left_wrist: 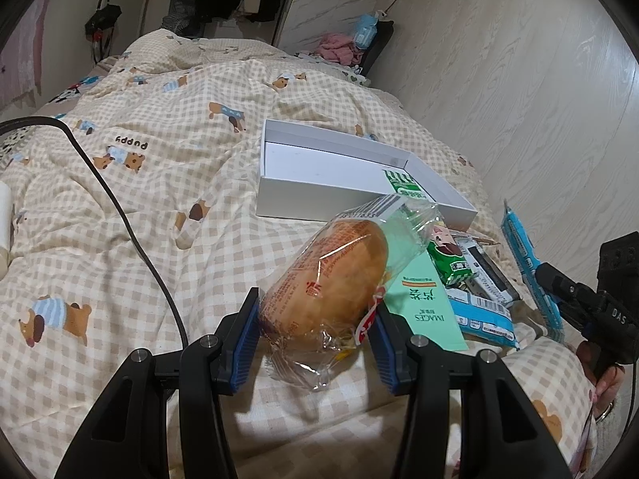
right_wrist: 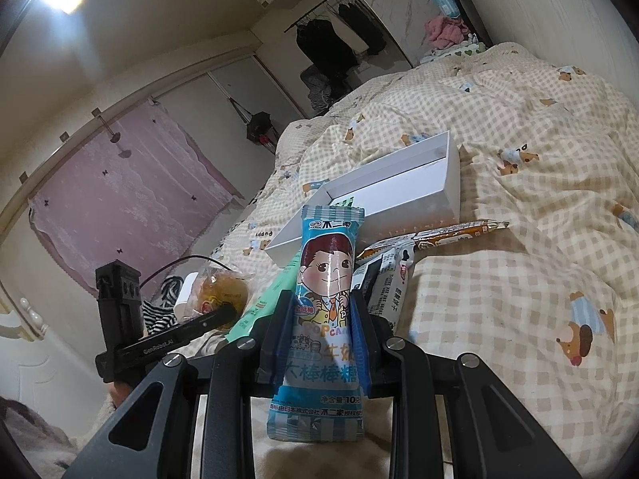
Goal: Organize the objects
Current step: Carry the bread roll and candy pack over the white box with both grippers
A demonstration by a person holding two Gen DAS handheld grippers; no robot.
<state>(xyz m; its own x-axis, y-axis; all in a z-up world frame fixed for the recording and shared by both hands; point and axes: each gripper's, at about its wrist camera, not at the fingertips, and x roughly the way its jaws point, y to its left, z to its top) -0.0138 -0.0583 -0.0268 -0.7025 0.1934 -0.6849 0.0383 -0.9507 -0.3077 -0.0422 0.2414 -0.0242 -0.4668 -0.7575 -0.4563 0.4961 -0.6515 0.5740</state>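
Left wrist view: our left gripper (left_wrist: 315,331) pinches the wrapped bun (left_wrist: 331,275), its long axis running ahead toward the white box (left_wrist: 359,199). Our right gripper (right_wrist: 325,343) pinches the blue candy packet (right_wrist: 323,299); the box lies ahead of both.

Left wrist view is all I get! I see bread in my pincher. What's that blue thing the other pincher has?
Observer: A blue lollipop packet with a cartoon child's face on it, clamped upright in the right gripper.
Operator: Is there other stuff behind it I can't see well?
Observer: Yes, a long thin orange-and-brown stick packet lies on the checked quilt, just in front of the white box.
Operator: What does my bread look like from over there?
Observer: The wrapped bread shows at the left, beside the left gripper's black body; its fingertips are hidden from there.
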